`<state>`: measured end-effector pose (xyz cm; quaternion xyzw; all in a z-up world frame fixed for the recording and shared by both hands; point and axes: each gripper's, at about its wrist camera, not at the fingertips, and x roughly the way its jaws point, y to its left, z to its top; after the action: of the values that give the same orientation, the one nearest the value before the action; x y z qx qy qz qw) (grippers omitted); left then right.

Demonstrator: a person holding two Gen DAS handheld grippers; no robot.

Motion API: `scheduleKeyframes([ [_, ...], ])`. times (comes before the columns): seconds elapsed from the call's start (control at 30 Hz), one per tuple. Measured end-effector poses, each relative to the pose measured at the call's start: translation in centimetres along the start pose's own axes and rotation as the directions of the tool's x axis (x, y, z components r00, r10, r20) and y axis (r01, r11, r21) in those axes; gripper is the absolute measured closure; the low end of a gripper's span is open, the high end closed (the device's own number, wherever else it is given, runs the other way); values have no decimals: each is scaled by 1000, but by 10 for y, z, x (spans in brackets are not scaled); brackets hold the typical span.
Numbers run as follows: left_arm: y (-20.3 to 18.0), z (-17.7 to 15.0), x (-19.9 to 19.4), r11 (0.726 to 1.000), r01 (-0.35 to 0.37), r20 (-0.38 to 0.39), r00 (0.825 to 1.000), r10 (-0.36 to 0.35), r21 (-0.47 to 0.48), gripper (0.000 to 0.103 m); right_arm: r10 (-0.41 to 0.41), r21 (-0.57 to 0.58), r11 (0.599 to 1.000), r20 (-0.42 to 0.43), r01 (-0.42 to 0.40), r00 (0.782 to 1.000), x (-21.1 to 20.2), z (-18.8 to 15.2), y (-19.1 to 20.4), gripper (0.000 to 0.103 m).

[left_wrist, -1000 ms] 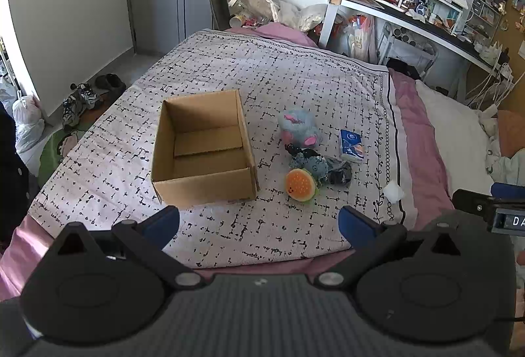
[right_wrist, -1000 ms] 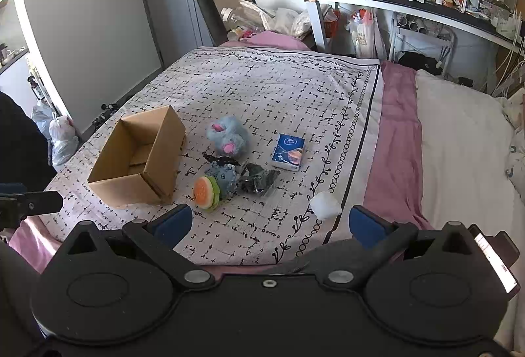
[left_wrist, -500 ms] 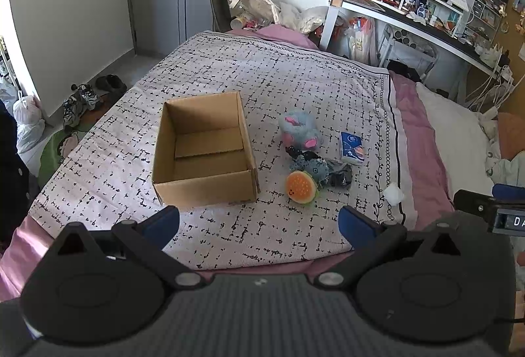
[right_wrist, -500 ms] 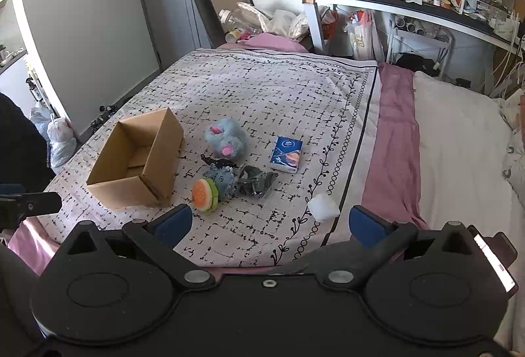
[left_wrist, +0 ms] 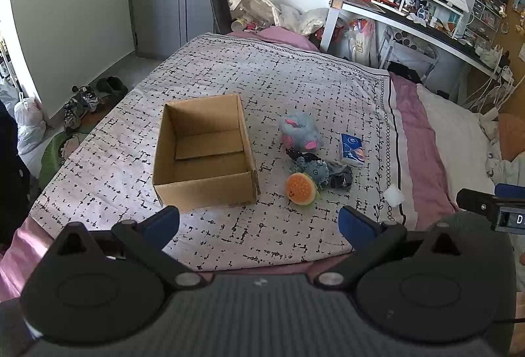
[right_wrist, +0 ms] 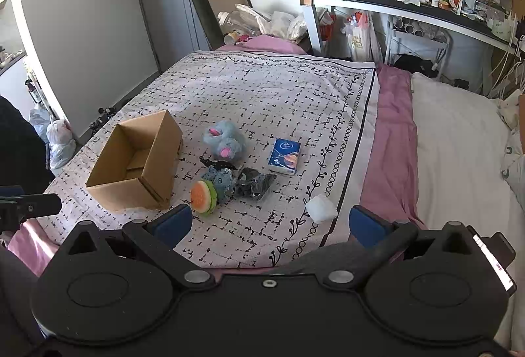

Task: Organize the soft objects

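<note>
Both my left gripper (left_wrist: 259, 222) and right gripper (right_wrist: 270, 222) hang with fingers wide apart, holding nothing. The toys (left_wrist: 305, 167) lie bunched ahead of my fingertips, touching, just right of the empty box (left_wrist: 203, 160). I could snag two together, or nudge the box aside when dropping one.
</note>
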<state>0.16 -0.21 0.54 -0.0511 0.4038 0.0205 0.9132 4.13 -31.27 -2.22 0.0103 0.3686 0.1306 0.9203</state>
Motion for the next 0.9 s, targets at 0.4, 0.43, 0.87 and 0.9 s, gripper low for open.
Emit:
scheduleKeyframes([
  [0.4, 5, 3, -5, 1000, -7, 8, 1000, 7, -9, 1, -1, -2, 1000, 9, 1, 1000, -3, 3, 3, 0],
  [0.43, 5, 3, -5, 1000, -7, 10, 1000, 7, -10, 1, -1, -2, 1000, 9, 1, 1000, -3, 3, 3, 0],
  [0.87, 3, 6, -12, 1000, -9, 29, 1000, 9, -6, 1, 4, 2, 1000, 39, -4, 999, -10, 6, 3, 0],
  [0.9, 3, 6, -12, 1000, -10, 30, 1000, 10, -6, 1, 5, 2, 1000, 41, -5, 999, -11, 6, 2, 0],
])
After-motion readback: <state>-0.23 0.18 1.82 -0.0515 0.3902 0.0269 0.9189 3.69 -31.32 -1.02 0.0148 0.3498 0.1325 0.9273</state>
